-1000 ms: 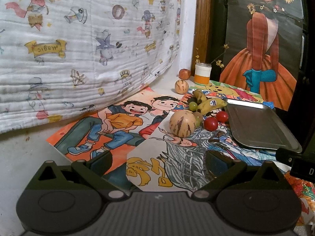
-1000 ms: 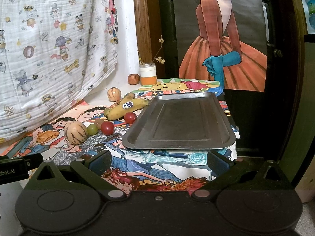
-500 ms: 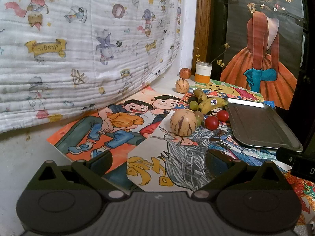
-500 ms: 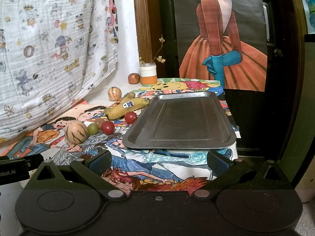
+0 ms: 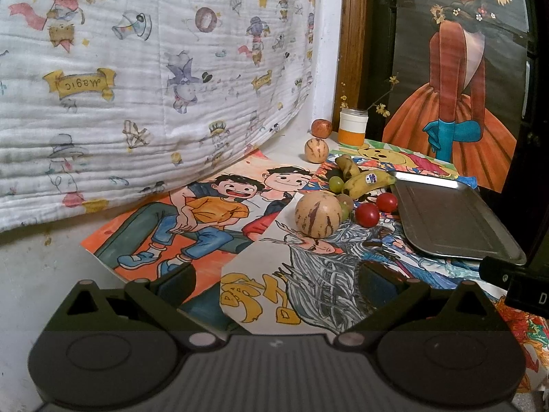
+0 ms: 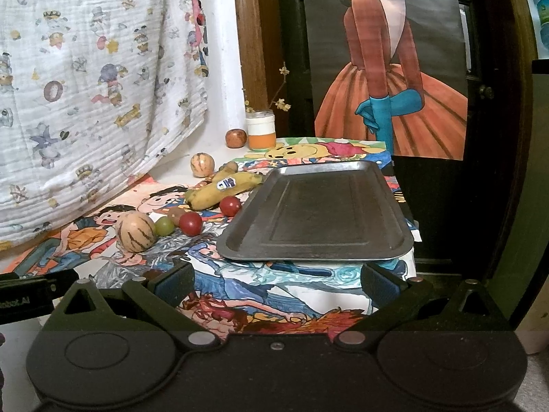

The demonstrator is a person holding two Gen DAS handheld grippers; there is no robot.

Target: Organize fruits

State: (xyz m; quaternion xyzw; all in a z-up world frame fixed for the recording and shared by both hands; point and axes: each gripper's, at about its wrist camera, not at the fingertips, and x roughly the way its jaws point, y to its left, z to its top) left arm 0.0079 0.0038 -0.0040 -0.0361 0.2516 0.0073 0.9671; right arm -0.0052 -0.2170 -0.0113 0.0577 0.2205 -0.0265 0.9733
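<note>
A striped tan melon [image 5: 318, 214] [image 6: 136, 231] lies on drawing-covered paper. Beside it lie green grapes [image 5: 336, 184] [image 6: 163, 225], two red tomatoes [image 5: 367, 215] [image 6: 190, 223], and bananas [image 5: 369, 182] [image 6: 223, 189]. A smaller striped melon [image 5: 316, 150] [image 6: 202, 164] and a red apple [image 5: 321, 128] [image 6: 236, 138] sit farther back. An empty metal tray [image 5: 446, 219] [image 6: 319, 213] lies to the right of the fruit. My left gripper [image 5: 274, 279] is open and empty, short of the big melon. My right gripper [image 6: 278, 279] is open and empty, in front of the tray.
A white-and-orange jar [image 5: 352, 131] [image 6: 261, 129] with dried twigs stands at the back by a wooden door frame [image 5: 350, 44]. A printed white blanket [image 5: 137, 79] hangs along the left. A painted poster of a woman [image 6: 387, 79] stands behind the tray.
Both grippers have edged slightly forward toward the fruit and tray. Nothing on the table has moved.
</note>
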